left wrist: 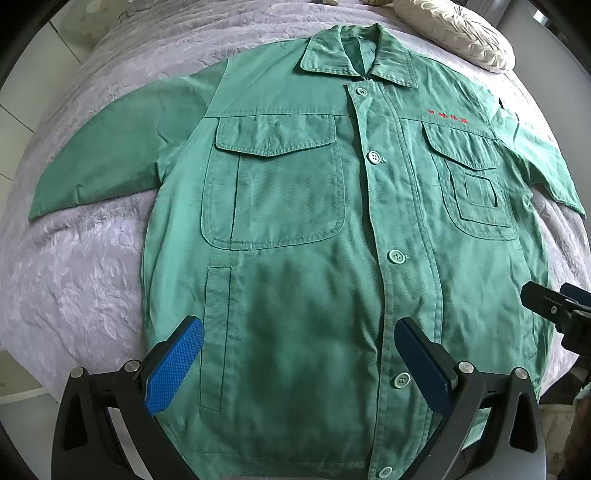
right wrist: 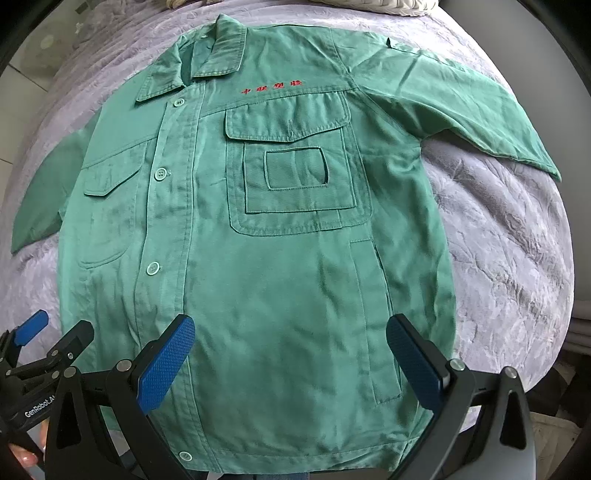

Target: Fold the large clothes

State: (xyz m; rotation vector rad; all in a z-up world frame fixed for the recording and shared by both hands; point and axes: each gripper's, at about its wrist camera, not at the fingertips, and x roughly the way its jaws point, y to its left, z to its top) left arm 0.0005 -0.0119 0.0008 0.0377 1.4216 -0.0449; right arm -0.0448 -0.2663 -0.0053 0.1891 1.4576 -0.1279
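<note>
A green work jacket [left wrist: 295, 206] [right wrist: 258, 229] lies flat and face up on a lilac plush bedspread [left wrist: 81, 280] [right wrist: 502, 258]. It is buttoned, collar at the far end, both sleeves spread out sideways, with red embroidery above one chest pocket. My left gripper [left wrist: 299, 328] hovers open over the lower front, beside the button placket, with nothing between its blue pads. My right gripper [right wrist: 291, 325] also stands open, above the lower panel near the slit pocket. Each gripper shows at the edge of the other's view: the right gripper [left wrist: 554, 299], the left gripper [right wrist: 55, 332].
A cream ruched pillow [left wrist: 454, 33] [right wrist: 388, 7] lies beyond the collar. The bed's edge drops to a pale tiled floor [left wrist: 22, 122] on the left. A person's fingertip [right wrist: 26, 459] shows under the left gripper's handle.
</note>
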